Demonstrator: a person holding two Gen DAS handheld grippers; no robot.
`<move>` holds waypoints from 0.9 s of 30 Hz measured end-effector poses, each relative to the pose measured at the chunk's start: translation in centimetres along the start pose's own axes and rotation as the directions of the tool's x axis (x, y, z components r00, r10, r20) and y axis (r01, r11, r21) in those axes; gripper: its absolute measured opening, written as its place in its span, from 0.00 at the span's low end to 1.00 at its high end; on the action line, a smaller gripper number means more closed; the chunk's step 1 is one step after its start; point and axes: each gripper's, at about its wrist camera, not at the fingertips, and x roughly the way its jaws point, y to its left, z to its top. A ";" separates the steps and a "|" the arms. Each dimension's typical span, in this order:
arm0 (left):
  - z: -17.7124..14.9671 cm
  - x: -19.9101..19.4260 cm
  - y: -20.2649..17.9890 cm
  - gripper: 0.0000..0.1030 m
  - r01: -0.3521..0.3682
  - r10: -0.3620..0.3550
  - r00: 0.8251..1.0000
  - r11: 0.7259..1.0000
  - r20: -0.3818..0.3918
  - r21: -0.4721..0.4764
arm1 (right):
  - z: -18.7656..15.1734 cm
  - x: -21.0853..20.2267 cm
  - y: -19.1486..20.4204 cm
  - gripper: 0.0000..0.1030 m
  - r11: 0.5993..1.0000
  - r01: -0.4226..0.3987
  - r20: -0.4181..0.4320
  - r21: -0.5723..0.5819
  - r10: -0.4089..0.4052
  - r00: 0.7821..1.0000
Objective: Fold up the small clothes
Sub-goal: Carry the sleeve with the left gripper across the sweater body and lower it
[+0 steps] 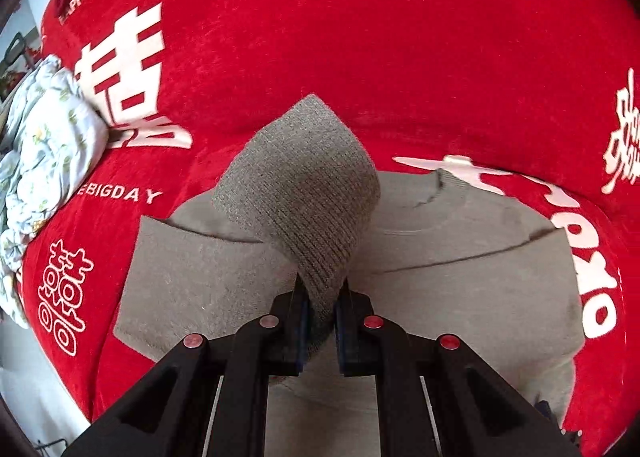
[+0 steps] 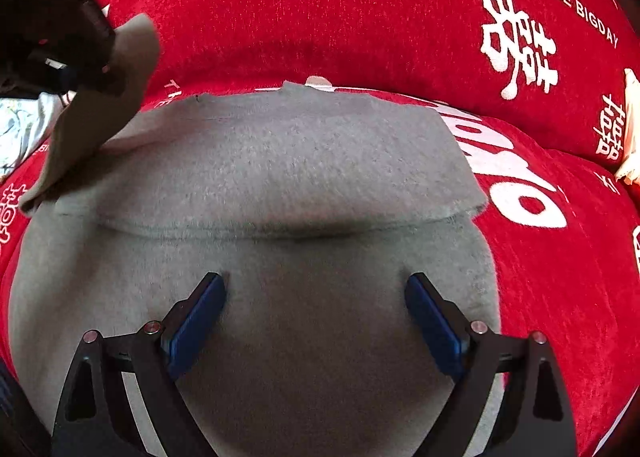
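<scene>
Closest in, the left gripper (image 1: pixel 321 299) has its jaws pinching the ribbed cuff (image 1: pixel 308 185) of a grey sweater (image 1: pixel 460 289), lifting that sleeve above the body. Right gripper (image 2: pixel 316 311) rests on the sweater's lower part with jaws spread wide, holding nothing. Beyond, the sweater lies flat on a red blanket (image 1: pixel 320 17). Knit looks soft, light and floppy; I'd grip at cuffs, hem or shoulder seams.

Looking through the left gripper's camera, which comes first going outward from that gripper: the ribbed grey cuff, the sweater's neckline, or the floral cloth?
1. Ribbed cuff: pinched in the left gripper, centre.
2. Neckline: just beyond, to the right.
3. Floral cloth: farthest, at the left edge of the red blanket.
</scene>
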 end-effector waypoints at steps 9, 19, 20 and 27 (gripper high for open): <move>-0.4 -1.0 -4.6 0.11 0.021 -0.022 1.000 0.996 0.011 0.089 | -0.8 -0.5 -0.9 0.91 1.000 -0.016 0.019 -0.003 0.016 1.000; -1.3 -1.2 -9.9 0.11 0.066 -0.067 0.998 0.977 -0.003 0.202 | -1.6 -0.8 -1.8 0.91 1.000 -0.029 0.039 -0.009 0.030 0.999; -1.3 -1.1 -10.3 0.11 0.074 -0.074 0.997 0.975 -0.008 0.212 | -1.7 -0.8 -1.8 0.91 0.999 -0.030 0.041 -0.010 0.031 0.999; -1.8 0.1 -12.2 0.11 0.121 -0.112 0.992 0.960 -0.050 0.252 | -2.3 -1.0 -2.1 0.91 0.999 -0.036 0.054 -0.020 0.037 0.998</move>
